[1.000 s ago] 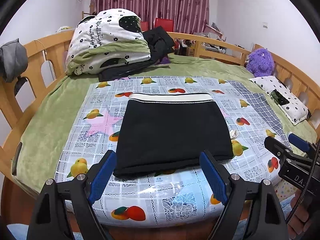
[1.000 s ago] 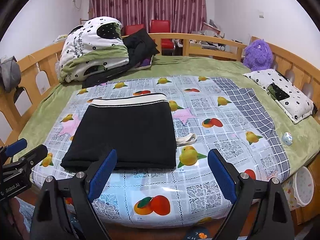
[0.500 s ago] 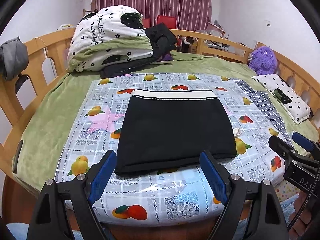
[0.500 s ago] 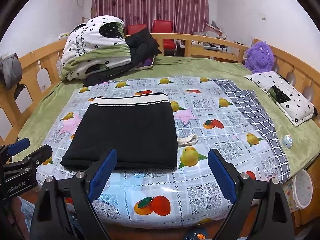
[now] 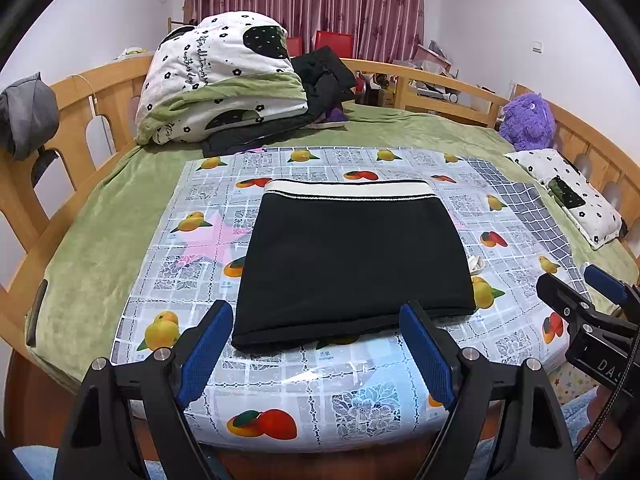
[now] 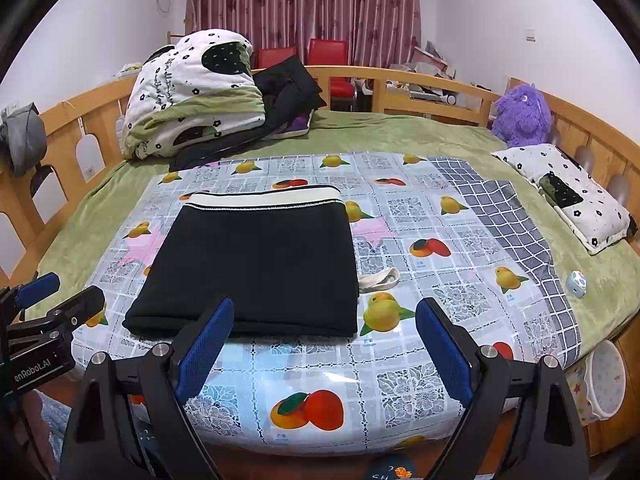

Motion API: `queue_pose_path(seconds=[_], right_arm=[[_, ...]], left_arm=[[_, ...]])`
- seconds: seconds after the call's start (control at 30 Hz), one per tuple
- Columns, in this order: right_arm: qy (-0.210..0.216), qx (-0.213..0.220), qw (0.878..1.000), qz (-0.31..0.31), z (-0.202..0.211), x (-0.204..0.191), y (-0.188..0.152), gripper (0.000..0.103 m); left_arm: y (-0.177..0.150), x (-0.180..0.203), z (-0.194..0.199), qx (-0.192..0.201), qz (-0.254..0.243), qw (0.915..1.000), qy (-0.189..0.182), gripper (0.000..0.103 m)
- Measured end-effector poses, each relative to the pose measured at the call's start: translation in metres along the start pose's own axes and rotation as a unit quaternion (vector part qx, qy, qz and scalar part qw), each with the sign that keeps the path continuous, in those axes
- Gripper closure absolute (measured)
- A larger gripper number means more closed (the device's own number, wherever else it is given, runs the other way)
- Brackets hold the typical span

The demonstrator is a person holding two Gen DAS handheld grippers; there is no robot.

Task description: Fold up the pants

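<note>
Black pants lie folded into a flat rectangle on the fruit-print plastic sheet, their white waistband on the far edge. My left gripper is open, hovering short of the pants' near edge with nothing between its blue pads. My right gripper is open too, held back from the near right corner of the pants, empty. Each gripper shows at the side of the other's view.
A white drawstring end pokes out at the pants' right side. A folded quilt and dark clothes are piled at the back left. A purple plush, a patterned pillow and wooden bed rails ring the green bedspread.
None beyond a slight shift of both views; the pants and both open grippers stay as they were.
</note>
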State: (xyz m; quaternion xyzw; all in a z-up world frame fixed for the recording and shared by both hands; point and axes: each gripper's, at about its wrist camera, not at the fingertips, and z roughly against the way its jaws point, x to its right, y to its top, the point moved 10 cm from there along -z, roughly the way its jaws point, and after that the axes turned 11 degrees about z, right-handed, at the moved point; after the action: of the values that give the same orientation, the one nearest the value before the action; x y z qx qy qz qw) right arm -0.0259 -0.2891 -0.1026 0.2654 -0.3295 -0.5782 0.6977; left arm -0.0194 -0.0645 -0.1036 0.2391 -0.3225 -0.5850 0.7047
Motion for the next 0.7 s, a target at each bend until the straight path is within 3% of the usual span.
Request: queue_pose_path(seconds=[0.7], right_arm=[[-0.002, 0.002, 1.0, -0.004, 0.0008, 0.0041, 0.0009, 0.012]], left_arm=[[-0.0005, 0.0008, 0.0044, 0.006, 0.004, 1.0, 0.0, 0.018]])
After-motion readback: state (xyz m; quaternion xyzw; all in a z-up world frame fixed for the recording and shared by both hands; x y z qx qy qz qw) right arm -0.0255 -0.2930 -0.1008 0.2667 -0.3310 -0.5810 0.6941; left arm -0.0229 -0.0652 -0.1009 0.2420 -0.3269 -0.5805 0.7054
